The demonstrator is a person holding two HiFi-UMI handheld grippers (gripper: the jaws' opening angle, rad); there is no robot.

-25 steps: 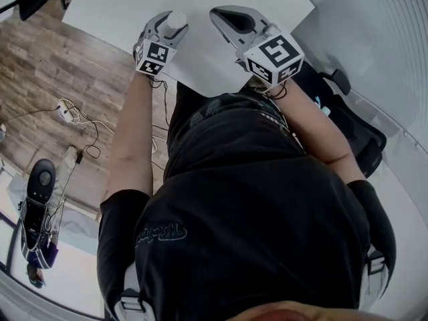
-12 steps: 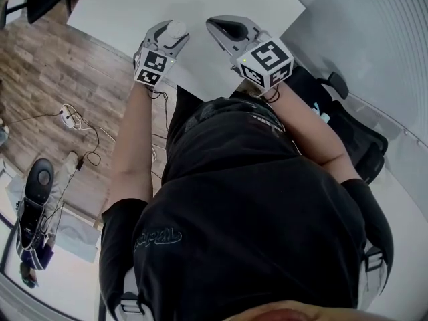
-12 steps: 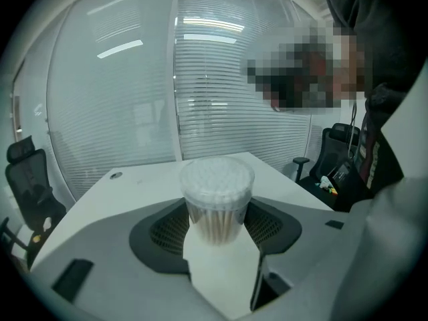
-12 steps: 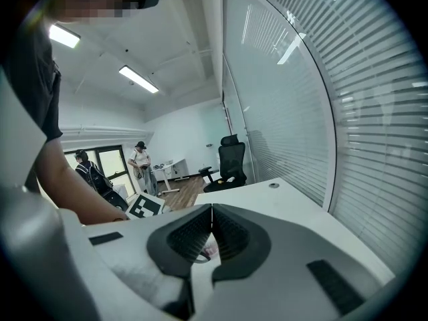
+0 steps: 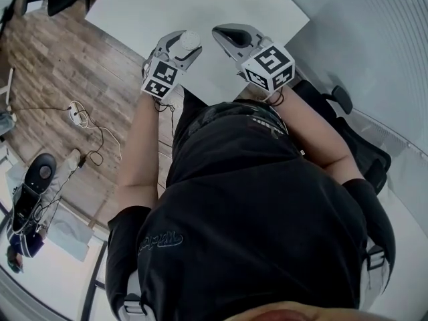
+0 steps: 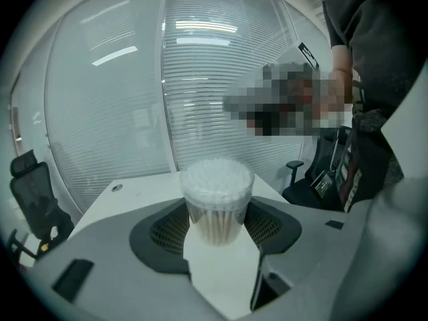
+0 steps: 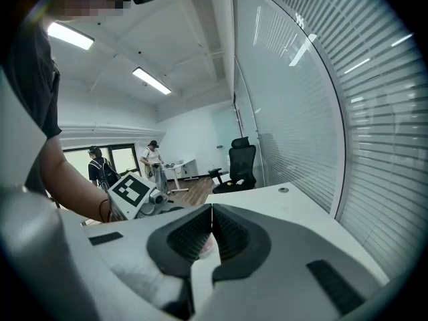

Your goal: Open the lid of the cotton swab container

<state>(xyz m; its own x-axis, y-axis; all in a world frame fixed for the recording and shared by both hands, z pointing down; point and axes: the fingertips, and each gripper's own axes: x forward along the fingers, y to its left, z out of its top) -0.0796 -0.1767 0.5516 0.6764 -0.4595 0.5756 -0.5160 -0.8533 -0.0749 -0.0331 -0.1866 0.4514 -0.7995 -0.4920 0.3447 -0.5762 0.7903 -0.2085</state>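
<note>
Your left gripper [image 5: 179,44] is held over the near edge of the white table [image 5: 200,5]; its jaws pinch the cotton swab container [image 6: 217,196] from both sides. The container stands upright between the dark pads, a clear round tub packed with swabs, white tips up; whether its lid is on, you cannot tell from these views. Your right gripper [image 7: 212,209] hangs just beside the left one, also over the table's near edge; its jaws are pressed together, and it stays apart from the container. Both grippers point away from you across the table and somewhat downward; the marker cube [image 5: 271,65] on the right one faces up toward your head. Beyond the table's far end stands a black office chair [image 7: 241,160]; a glass wall with slatted blinds [image 7: 374,112] runs along the table's side; two people [image 7: 154,158] stand further off, past the table.
</note>
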